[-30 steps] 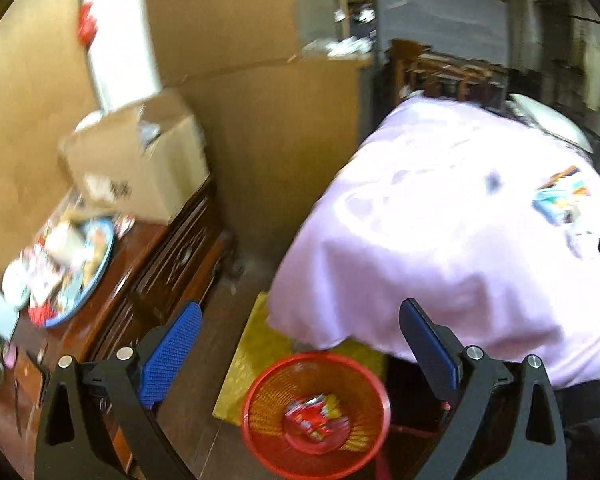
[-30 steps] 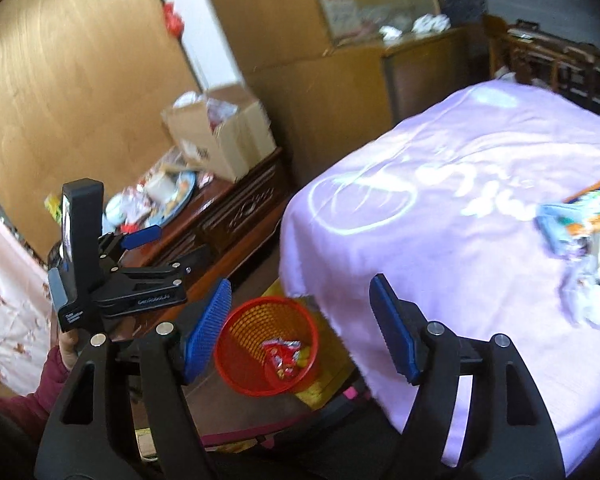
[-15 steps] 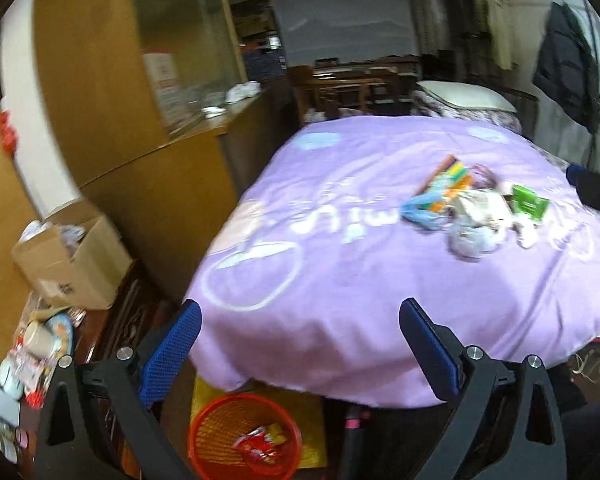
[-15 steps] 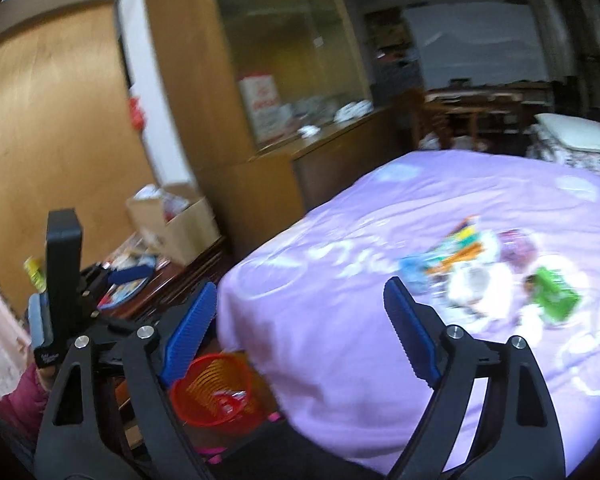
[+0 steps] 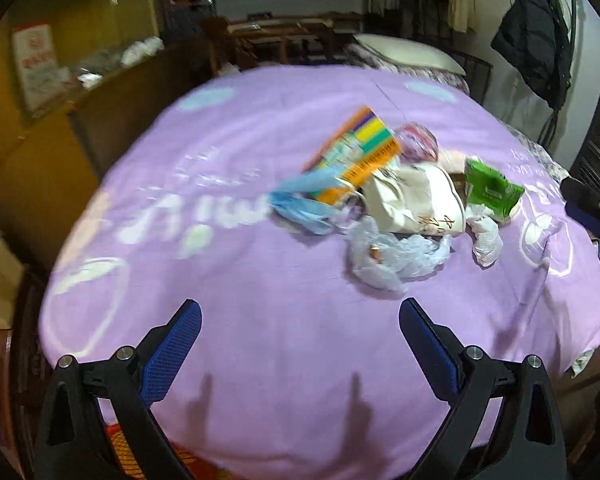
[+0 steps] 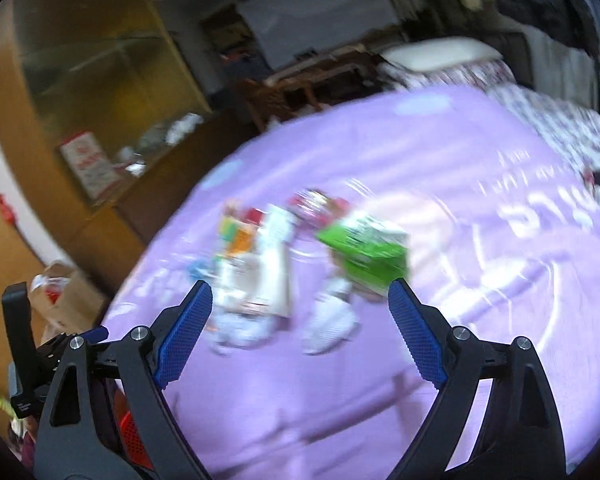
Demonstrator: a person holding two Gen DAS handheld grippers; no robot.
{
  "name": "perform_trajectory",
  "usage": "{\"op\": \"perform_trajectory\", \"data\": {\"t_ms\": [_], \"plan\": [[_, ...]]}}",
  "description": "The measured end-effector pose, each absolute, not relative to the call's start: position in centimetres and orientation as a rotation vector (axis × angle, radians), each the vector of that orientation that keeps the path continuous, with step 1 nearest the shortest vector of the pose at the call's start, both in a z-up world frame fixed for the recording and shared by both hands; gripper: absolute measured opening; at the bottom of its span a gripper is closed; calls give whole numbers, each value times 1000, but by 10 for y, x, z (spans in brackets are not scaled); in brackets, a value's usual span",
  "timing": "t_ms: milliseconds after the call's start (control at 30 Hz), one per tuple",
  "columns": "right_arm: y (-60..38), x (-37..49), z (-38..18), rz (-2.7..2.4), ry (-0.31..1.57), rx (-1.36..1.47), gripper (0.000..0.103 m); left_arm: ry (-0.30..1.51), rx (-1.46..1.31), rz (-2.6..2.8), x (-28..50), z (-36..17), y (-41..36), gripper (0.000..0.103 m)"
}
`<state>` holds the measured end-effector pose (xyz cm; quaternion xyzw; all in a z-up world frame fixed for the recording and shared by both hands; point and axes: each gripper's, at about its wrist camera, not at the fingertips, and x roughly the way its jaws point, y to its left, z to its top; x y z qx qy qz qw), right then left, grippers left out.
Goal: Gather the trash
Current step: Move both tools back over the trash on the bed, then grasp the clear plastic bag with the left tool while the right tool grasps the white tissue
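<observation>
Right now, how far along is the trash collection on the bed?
Done: little shows; only the red basket's edge is visible. In hand: nothing; the left claw and right claw are open and empty. Left: the whole pile, including the green packet, colourful box and plastic bag.

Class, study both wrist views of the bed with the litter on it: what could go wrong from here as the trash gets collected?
1. The clear plastic bag is thin and limp; the open left gripper may pinch the purple bedspread with it.
2. The green packet and white tissue lie close together, so the open right gripper might take both or knock one aside.
</observation>
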<state>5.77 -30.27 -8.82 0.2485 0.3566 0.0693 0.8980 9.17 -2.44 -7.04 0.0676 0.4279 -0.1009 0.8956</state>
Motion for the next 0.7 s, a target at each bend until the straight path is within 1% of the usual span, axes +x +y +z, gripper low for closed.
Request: {"op": "perform_trajectory", "data": {"t_ms": [233,400,500,533,567,600,633,667,700], "plan": [[-313,70,-121,112,807,549,87,929,131,-330,127,-99,-66,97],[-314,71,-124,116,815,559,87,953,150,-371,151,-117,-95,97],[-309,68,-120,119,807,531,87,944,140,-353,160,-123,-93,96],[-306,68,-120,122,807,522,87,929,132,-357,159,-122,-89,84],[-304,69,-120,126,808,517,87,923,131,-365,158,-121,-85,64],[-303,69,-120,131,811,513,87,922,132,-377,155,-119,-80,54],[-299,69,-122,140,816,509,87,924,122,-386,152,-118,-71,42],[-297,69,-123,145,821,506,87,923,112,-387,149,-116,-64,39],[-295,70,-123,150,826,501,87,915,100,-379,144,-113,-53,38]]}}
